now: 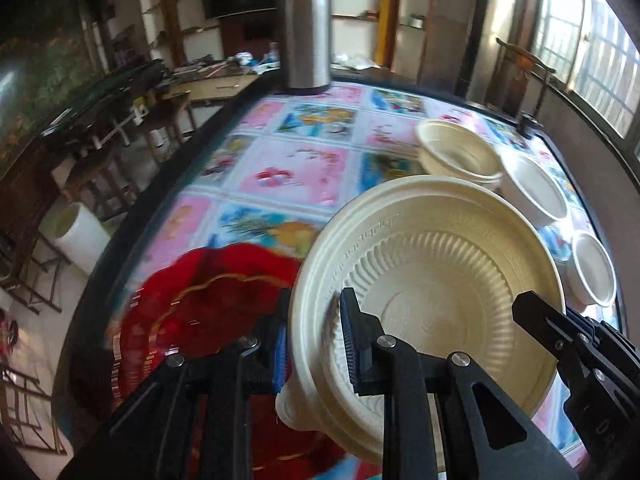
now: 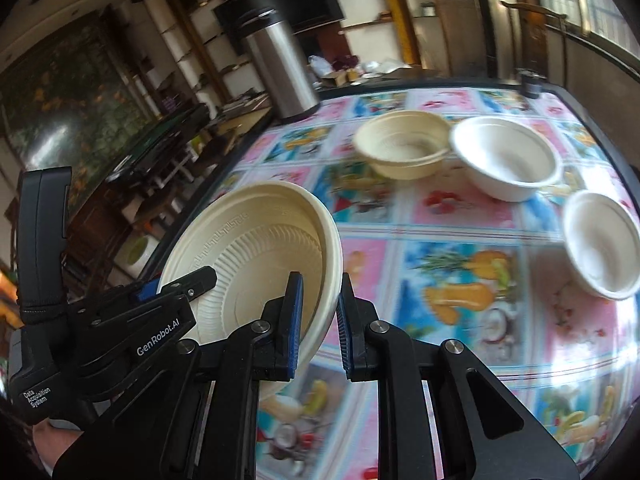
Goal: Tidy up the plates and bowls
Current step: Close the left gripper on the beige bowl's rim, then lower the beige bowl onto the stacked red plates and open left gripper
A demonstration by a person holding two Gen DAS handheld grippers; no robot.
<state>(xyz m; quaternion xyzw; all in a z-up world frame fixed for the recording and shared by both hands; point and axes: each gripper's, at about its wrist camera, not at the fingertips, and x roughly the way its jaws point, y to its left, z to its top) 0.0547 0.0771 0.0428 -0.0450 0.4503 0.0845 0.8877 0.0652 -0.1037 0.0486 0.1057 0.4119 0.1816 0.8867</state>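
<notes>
A large cream ribbed bowl (image 1: 432, 264) hangs tilted above the table, with both grippers on it. My left gripper (image 1: 316, 346) is shut on its left rim, and a second cream rim shows just under it. A finger (image 1: 536, 316) of the right gripper rests at the bowl's right rim. In the right wrist view my right gripper (image 2: 318, 320) is shut on the right rim of the same bowl (image 2: 256, 256), and a finger (image 2: 200, 278) of the left gripper lies on its far side. Below left lies a red plate (image 1: 208, 300).
On the patterned table (image 1: 288, 168) stand nested cream bowls (image 1: 456, 152), a white bowl (image 1: 532, 188) and a smaller white bowl (image 1: 592, 268). A steel flask (image 1: 304, 32) stands at the far edge. Chairs and benches crowd the floor to the left.
</notes>
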